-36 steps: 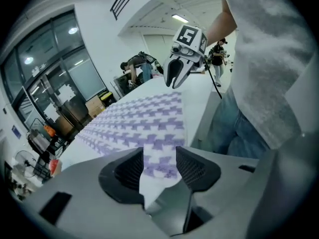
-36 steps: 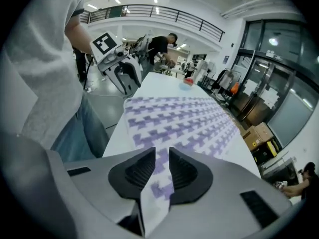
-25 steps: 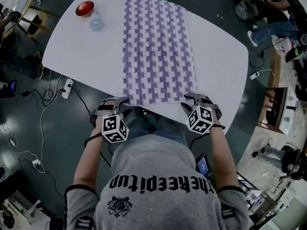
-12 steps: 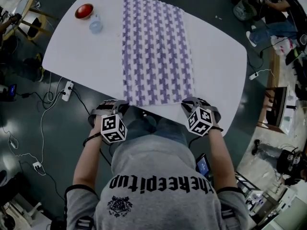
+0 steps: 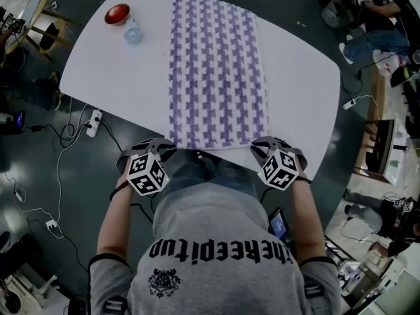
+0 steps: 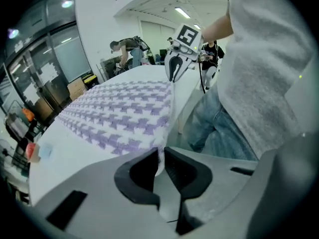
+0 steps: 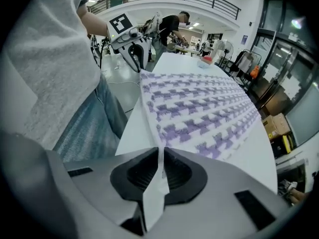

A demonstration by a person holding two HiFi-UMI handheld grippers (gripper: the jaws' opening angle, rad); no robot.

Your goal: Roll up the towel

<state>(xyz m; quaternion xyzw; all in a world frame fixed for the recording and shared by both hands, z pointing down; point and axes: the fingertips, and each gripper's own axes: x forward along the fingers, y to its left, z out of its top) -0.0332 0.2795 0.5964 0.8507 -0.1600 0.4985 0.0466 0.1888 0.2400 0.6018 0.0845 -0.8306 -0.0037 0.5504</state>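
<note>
A white towel with a purple houndstooth pattern (image 5: 216,64) lies flat and lengthwise on the white table (image 5: 98,58), its near edge at the table's front edge. My left gripper (image 5: 164,146) is shut on the towel's near left corner (image 6: 160,151). My right gripper (image 5: 258,146) is shut on the near right corner (image 7: 160,153). In each gripper view the cloth (image 7: 199,108) runs pinched between the dark pads and stretches away over the table. Across the towel (image 6: 119,113), each gripper view shows the other gripper at the far corner.
A red bowl (image 5: 117,13) and a clear plastic bottle (image 5: 132,31) stand at the table's far left. Cables and a power strip (image 5: 92,122) lie on the floor left of the table. People and chairs are at the room's far right.
Both grippers have closed on the towel's near corners. The marker cubes shifted slightly toward me, and the left one rolled a little.
</note>
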